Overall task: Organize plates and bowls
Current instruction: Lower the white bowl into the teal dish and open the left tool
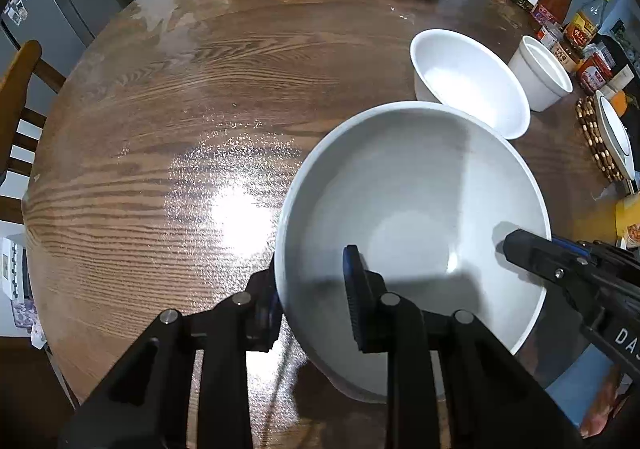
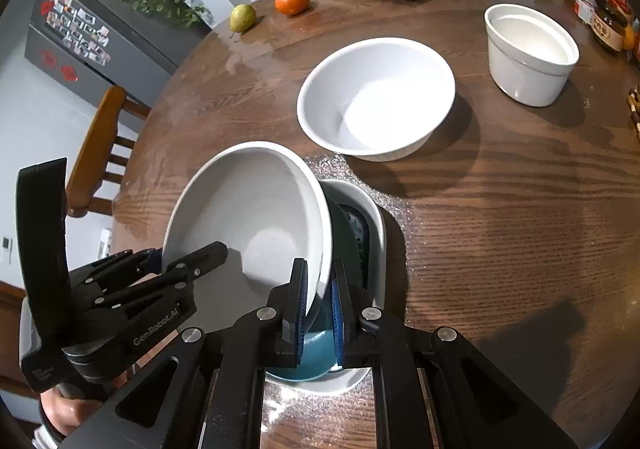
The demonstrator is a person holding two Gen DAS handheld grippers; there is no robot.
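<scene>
Grey bowl [image 2: 256, 209]: round, smooth, empty, tilted against a teal-lined bowl [image 2: 360, 233]; left gripper [image 1: 312, 289] straddles its near rim, jaws slightly apart; right gripper [image 2: 318, 309] pinches the opposite rim. Beyond it, white bowl [image 2: 376, 97], white pot [image 2: 528, 53], wooden table [image 2: 500, 209].

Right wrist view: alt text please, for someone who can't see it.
The right gripper pinches the rim of a tilted white bowl over a teal-lined bowl on a round wooden table; the left gripper straddles the opposite rim. Behind stand another white bowl, a white pot, an orange and a pear.
</scene>
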